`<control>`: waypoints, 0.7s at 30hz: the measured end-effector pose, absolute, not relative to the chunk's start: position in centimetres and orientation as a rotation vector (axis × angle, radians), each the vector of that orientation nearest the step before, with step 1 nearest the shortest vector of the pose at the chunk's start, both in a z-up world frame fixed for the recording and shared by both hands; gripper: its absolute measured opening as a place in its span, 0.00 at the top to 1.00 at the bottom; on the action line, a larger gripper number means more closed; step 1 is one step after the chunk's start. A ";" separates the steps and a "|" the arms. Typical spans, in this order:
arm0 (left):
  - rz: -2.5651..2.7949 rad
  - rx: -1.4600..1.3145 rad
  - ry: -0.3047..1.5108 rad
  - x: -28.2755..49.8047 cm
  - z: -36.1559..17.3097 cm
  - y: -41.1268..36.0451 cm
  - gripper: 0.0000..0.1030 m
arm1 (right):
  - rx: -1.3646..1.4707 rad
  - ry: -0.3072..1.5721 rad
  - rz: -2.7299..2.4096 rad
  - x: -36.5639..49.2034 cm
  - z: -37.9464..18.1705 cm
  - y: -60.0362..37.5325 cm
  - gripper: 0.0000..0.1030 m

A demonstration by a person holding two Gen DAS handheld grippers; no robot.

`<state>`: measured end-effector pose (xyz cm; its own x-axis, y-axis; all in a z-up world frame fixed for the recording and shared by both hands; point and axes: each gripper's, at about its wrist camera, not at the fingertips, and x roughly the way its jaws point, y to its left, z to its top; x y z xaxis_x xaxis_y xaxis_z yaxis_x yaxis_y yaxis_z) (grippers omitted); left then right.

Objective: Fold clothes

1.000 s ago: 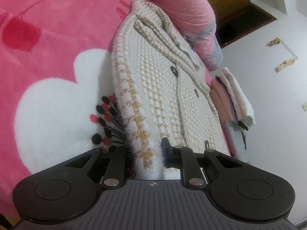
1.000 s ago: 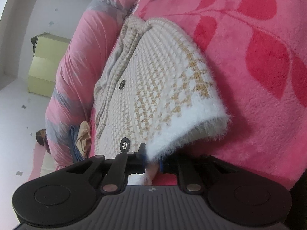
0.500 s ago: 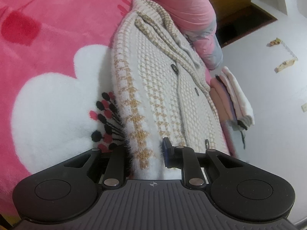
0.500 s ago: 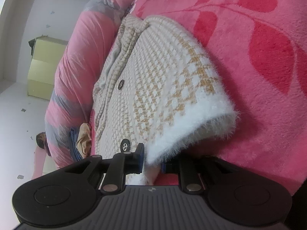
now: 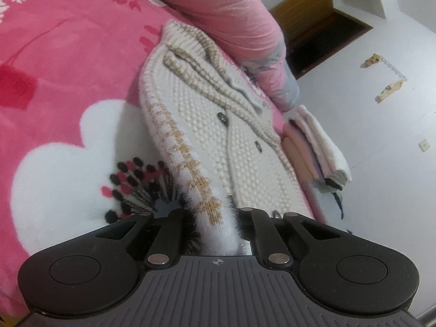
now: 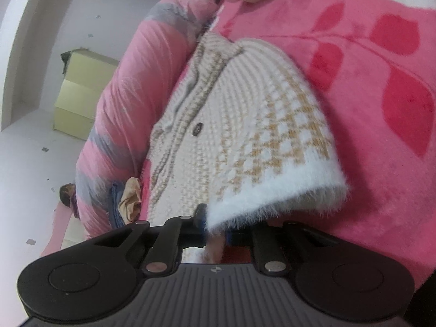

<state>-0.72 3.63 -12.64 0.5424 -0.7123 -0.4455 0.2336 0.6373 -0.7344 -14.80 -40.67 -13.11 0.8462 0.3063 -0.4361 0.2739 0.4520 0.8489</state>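
Note:
A cream knitted cardigan [image 5: 218,125] with tan pattern, dark buttons and a fluffy white hem lies on a pink blanket; it also shows in the right wrist view [image 6: 231,136]. My left gripper [image 5: 215,218] is shut on the cardigan's fluffy hem edge, which is lifted off the blanket. My right gripper [image 6: 215,226] is shut on the other hem corner, which is raised and drapes over the fingers.
The pink flowered blanket [image 5: 54,109] covers the bed. A rolled pink quilt [image 5: 231,13] lies behind the cardigan, also in the right wrist view [image 6: 130,103]. Folded pale clothes [image 5: 318,144] are stacked by the bed edge. A yellow cabinet [image 6: 79,92] stands on the floor.
Both grippers have lifted the hem higher and drawn it nearer. The left gripper's fingers have closed in on the fluffy edge.

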 end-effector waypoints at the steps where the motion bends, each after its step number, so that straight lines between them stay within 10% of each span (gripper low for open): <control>1: -0.616 -0.667 0.807 -0.7 -12.5 3.6 0.93 | 1.117 0.589 0.025 -14.7 -12.9 -40.7 0.88; 21: -0.634 -0.684 0.766 -0.3 -11.5 3.2 0.93 | 1.092 0.557 0.064 -13.3 -11.0 -40.6 0.88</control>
<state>-0.29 3.18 -11.55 0.5624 -0.7229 -0.4014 0.2592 0.6151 -0.7446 -13.32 -40.57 -10.98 0.8615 0.3174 -0.3963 0.2185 0.4728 0.8537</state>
